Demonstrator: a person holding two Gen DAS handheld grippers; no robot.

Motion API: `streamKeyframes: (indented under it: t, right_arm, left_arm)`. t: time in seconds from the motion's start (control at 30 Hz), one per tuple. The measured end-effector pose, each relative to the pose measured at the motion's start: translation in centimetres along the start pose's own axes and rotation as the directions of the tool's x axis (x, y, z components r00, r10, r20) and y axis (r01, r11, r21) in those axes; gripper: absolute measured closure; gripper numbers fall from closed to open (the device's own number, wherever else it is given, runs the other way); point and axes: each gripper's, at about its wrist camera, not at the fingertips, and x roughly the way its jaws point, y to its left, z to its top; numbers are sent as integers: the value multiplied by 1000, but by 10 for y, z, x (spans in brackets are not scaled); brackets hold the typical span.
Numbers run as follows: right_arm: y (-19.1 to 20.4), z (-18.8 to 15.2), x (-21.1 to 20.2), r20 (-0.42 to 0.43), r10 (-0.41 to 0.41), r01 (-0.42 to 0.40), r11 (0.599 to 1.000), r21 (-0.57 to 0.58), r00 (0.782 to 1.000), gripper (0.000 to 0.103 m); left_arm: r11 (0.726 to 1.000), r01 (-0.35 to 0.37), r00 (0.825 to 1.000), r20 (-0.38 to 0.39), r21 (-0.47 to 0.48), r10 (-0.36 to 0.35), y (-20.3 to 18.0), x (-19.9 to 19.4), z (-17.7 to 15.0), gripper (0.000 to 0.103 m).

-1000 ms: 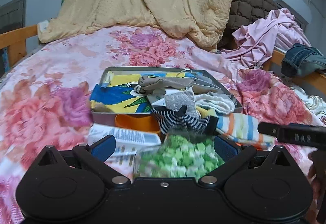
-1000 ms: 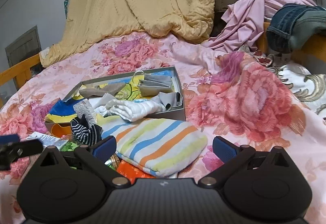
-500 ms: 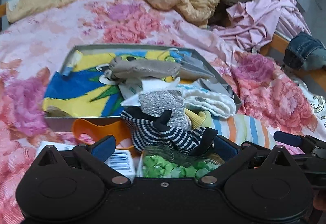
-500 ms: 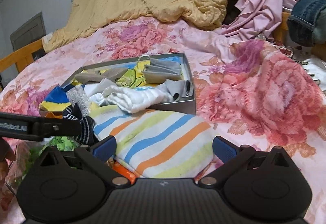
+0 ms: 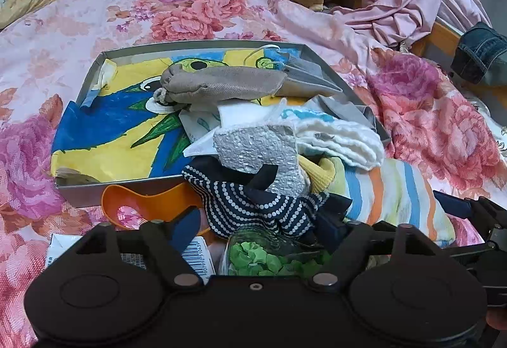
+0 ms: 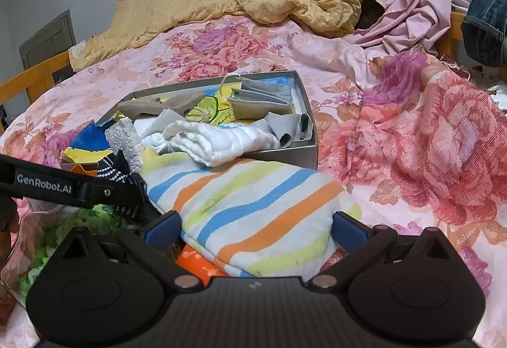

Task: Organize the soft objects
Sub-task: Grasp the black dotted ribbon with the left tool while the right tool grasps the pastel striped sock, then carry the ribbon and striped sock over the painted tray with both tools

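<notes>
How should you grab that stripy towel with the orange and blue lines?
Probably by the near rounded edge of the folded striped terry towel, coming straight forward and low with the open right gripper, whose fingers already flank it. That edge hangs free and thick, while the far end is pinned under the white quilted cloth.

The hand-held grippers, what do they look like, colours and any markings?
Both are matte black with two round housings and silver screws. The left hand-held gripper and the right hand-held gripper each carry blue finger pads. White "GenRobot.AI" lettering runs along the left one's side.
</notes>
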Motion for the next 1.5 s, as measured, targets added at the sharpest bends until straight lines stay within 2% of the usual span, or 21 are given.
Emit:
streamKeyframes:
  t: [0.1,0.27,0.5,0.6,0.67,0.77,0.87,0.97,1.13,1.3,1.5]
  right_arm:
    - [0,0,0,-4,-2,2,1000,2,1000,1]
    - [0,1,0,-4,-8,8,1000,7,1000,3]
    - [-3,2,-2,8,-9,8,999,39,1000,11]
    - [-5,2,-3,14,-12,11,999,53,1000,14]
    - [-5,3,-3,19,-19,18,998,54,1000,16]
    - [-6,3,-5,27,-30,28,998,54,999,21]
    - [-6,4,-6,37,-47,45,997,57,998,30]
    - [-9,5,-8,43,-61,58,996,71,997,44]
    - [-20,10,-13,64,-65,57,991,118,996,78]
    - [-22,13,-21,101,-25,12,992,127,995,82]
    - [-21,19,-41,190,0,-25,992,127,982,83]
  left_arm:
    - [1000,-14,1000,8,3,14,-1,0,-2,37]
    - [1000,-15,999,32,27,14,-4,-2,-6,42]
    - [1000,-5,998,67,-9,6,1,-5,-10,56]
    - [1000,7,996,83,18,-8,-2,-7,-11,66]
    - [999,-4,996,93,46,0,-6,-8,-12,67]
    - [999,-19,994,111,39,15,-7,-10,-12,76]
    - [1000,-23,991,130,20,20,-3,-13,-13,84]
    - [999,-30,989,144,14,27,-3,-16,-14,90]
    - [999,-53,981,189,5,51,-5,-25,-20,94]
    - [999,-50,972,230,-16,52,-7,-38,-28,95]
    - [998,-40,967,251,-49,51,-5,-57,-32,96]
